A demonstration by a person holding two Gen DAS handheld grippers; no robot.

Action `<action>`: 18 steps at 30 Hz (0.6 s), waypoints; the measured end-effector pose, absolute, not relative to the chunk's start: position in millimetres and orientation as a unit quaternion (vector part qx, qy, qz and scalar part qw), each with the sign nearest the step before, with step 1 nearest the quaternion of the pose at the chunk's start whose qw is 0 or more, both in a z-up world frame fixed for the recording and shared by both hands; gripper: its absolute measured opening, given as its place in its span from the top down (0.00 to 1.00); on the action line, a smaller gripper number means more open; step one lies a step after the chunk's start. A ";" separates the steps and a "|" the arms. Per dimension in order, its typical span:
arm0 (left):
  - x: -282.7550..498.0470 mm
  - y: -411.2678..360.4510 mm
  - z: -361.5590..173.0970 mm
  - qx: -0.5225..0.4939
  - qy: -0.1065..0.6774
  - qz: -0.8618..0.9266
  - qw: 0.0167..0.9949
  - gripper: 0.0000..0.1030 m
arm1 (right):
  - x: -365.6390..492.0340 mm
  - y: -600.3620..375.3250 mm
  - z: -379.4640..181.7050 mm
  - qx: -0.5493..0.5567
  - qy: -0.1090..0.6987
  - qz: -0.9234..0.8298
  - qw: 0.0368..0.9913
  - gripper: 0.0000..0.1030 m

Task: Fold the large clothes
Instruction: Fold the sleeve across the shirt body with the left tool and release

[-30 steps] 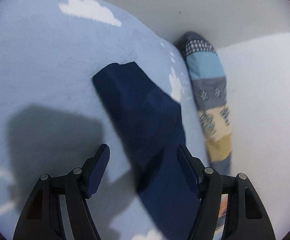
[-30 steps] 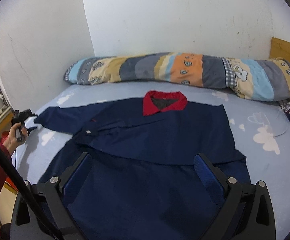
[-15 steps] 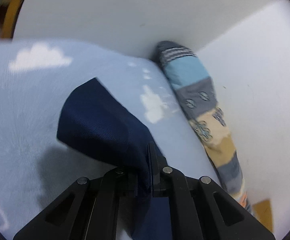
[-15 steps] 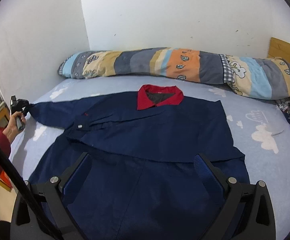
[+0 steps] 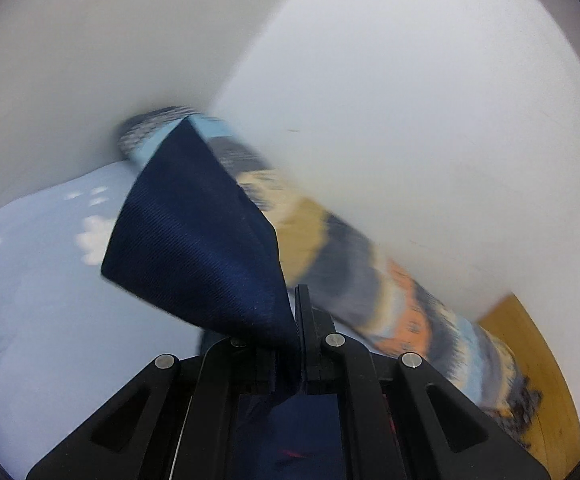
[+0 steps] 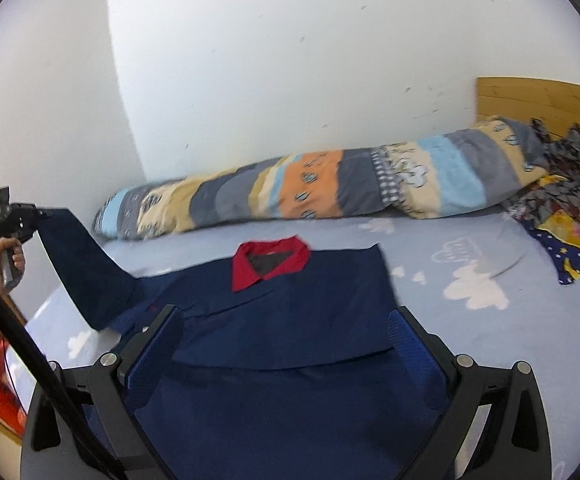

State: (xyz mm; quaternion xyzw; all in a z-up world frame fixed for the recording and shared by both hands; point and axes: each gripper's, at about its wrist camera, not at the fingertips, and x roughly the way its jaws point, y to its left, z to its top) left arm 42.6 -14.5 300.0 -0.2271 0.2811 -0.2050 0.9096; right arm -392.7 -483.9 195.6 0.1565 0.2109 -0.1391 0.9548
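At the far left, the left tool (image 6: 8,216) was clenched on the cuff end of the dark navy long sleeve (image 6: 86,268), holding it raised above the pale blue cloud-print bed sheet (image 6: 469,280); in the left wrist view the twill cuff (image 5: 198,240) fanned out from between the tightly closed jaws. The sleeve hung in a slack diagonal down to the shoulder of the large navy shirt with a red collar (image 6: 290,300), which lay flat on the bed with its collar toward the long striped patchwork bolster pillow (image 6: 329,188) along the white wall. Nearer the middle, the right tool (image 6: 286,332) hovered released over the shirt's lower body, its blue-padded fingers (image 6: 413,344) spread wide and gripping nothing. To the right, a heap of patterned clothing (image 6: 561,224) sat against the wooden headboard (image 6: 529,100). The step in hand was probably folding the sleeve across the chest. The likely trouble was that only a narrow bite of cloth was held, so a quick swing could pull the cuff free; and with the body unpinned, drag on the sleeve could shift or wrinkle the shirt and skew the fold.
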 end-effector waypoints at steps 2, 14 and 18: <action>24.6 -68.8 327.5 -0.198 0.274 -0.240 0.910 0.93 | -404.2 -495.6 200.7 0.168 0.199 -0.151 0.954 0.00; -102.4 -371.5 275.9 -0.065 0.318 -0.407 0.854 0.87 | -465.0 -541.6 226.2 0.211 0.123 -0.201 0.949 0.00; -150.1 -448.7 187.8 -0.014 0.359 -0.426 0.831 0.84 | -466.6 -544.9 228.5 0.219 0.118 -0.199 0.948 0.00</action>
